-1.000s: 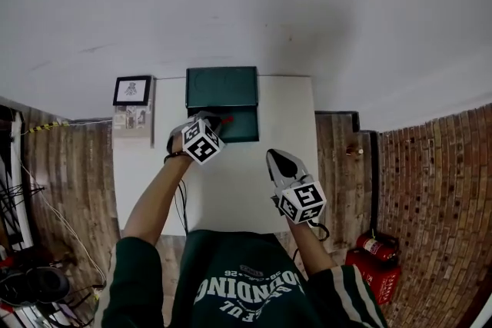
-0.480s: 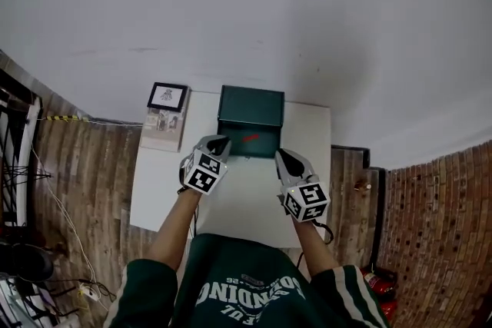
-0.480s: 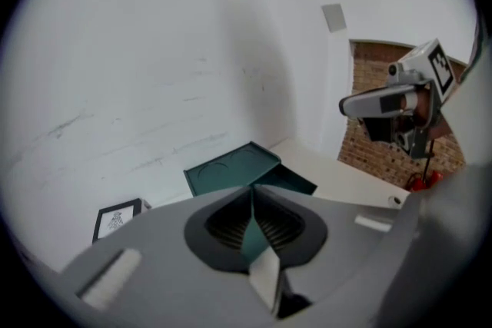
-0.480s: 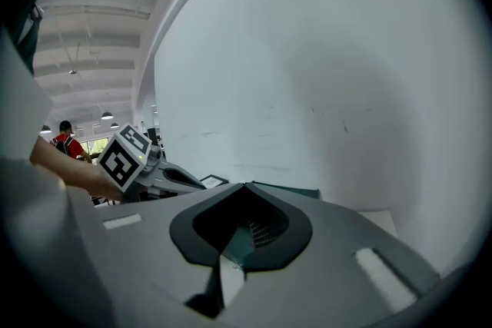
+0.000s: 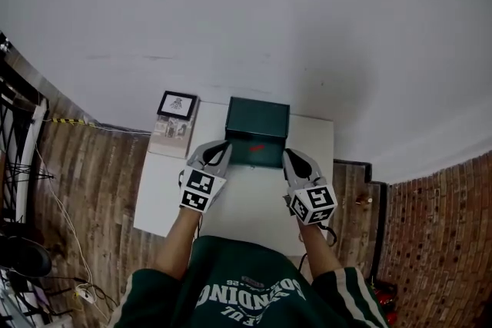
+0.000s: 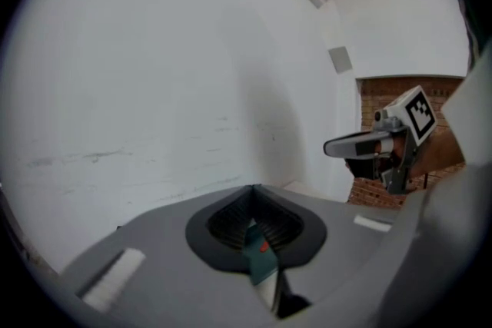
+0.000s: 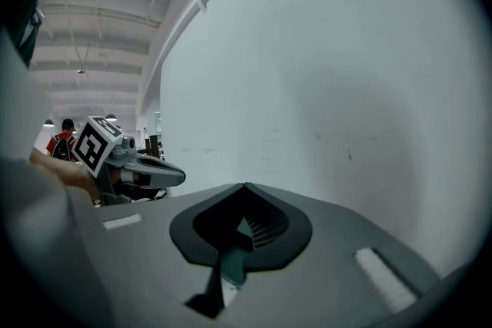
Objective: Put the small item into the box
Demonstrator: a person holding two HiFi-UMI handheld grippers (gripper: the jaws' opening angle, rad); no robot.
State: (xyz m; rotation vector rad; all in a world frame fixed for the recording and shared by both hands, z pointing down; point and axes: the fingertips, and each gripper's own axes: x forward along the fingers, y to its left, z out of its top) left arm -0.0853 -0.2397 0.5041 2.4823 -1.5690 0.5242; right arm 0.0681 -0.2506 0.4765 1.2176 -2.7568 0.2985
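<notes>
Standing at the near edge of the white table [image 5: 240, 200], you hold one gripper to each side of the work, both raised above the tabletop.

Far left, off the table's back corner: a black-framed picture [image 5: 177, 104], with a printed card [image 5: 171, 137] lying just in front of it. Neither touches the task items.

Left gripper [image 5: 217, 152]: you have it clenched. Its own view shows the two jaws met at the tips with nothing clamped between them. Only a sliver of the green box and a red speck show through the hollow behind the tips. It hangs just off the box's left front corner, and whether it touches the box cannot be told.

Centre: the dark green box [image 5: 257, 119] sits at the back of the table, against the white wall [image 5: 246, 11], with its lid standing open at the rear. The small red item [image 5: 257, 148] lies inside the open box, on its floor, free of both grippers.

Right gripper [image 5: 290, 160]: you have this one clenched as well, jaws closed tip to tip and empty in its own view. It hangs just off the box's right front corner, level with the left gripper, with the marker cubes toward you.
</notes>
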